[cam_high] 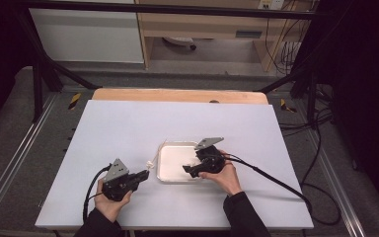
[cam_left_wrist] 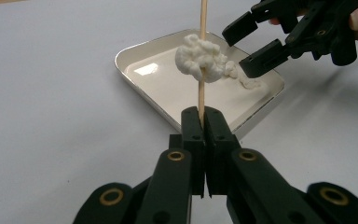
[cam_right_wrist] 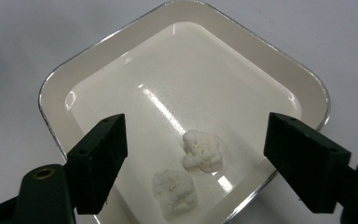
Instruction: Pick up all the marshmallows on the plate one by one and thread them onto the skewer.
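Skewer [cam_left_wrist: 202, 70]: clamped in my left gripper [cam_left_wrist: 204, 122], one white lump [cam_left_wrist: 199, 59] threaded; two lumps [cam_right_wrist: 203, 149] in tray [cam_right_wrist: 307, 88] beneath my right gripper's [cam_right_wrist: 193, 158] spread fingers. Risk: squeezing crumbles them.

The table [cam_high: 128, 128] is evenly lit from above while the room's edges fall dark. Glare streaks the white tray [cam_right_wrist: 186, 28]; the near jaws look soft, and shadows stay faint

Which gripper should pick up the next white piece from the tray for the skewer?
Right. The right gripper hangs open over the tray, with two loose white pieces between its jaws. The left gripper is shut on the skewer, which already carries one piece.
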`<state>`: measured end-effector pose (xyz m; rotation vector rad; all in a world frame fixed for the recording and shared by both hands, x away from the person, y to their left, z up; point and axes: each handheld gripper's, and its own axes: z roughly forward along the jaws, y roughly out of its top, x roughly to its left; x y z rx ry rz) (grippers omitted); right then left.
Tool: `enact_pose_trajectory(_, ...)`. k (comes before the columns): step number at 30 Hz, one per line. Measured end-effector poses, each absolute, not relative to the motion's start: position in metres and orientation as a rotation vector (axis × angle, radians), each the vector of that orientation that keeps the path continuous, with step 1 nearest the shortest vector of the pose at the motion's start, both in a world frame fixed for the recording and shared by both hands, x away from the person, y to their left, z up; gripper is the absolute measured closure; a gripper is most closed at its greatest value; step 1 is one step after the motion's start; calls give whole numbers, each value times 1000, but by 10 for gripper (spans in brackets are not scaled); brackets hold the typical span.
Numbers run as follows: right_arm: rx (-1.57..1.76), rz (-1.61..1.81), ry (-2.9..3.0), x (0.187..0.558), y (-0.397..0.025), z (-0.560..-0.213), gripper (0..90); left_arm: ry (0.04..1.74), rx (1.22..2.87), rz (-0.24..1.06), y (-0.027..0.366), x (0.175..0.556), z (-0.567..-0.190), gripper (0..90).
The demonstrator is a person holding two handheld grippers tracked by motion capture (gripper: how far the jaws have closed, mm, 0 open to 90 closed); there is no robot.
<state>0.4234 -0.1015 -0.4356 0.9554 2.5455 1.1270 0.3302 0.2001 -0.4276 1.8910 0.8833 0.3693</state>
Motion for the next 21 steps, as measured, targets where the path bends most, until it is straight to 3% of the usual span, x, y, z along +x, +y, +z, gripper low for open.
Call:
enact_pose_trajectory(12,965,1093,2548,428,-99,-444,490,880,1894,366,200,331,-428,883)
enact_pose_trajectory(21,936,1075,2549,429,-99,-447,597,879,1895,364,200,331,-428,883)
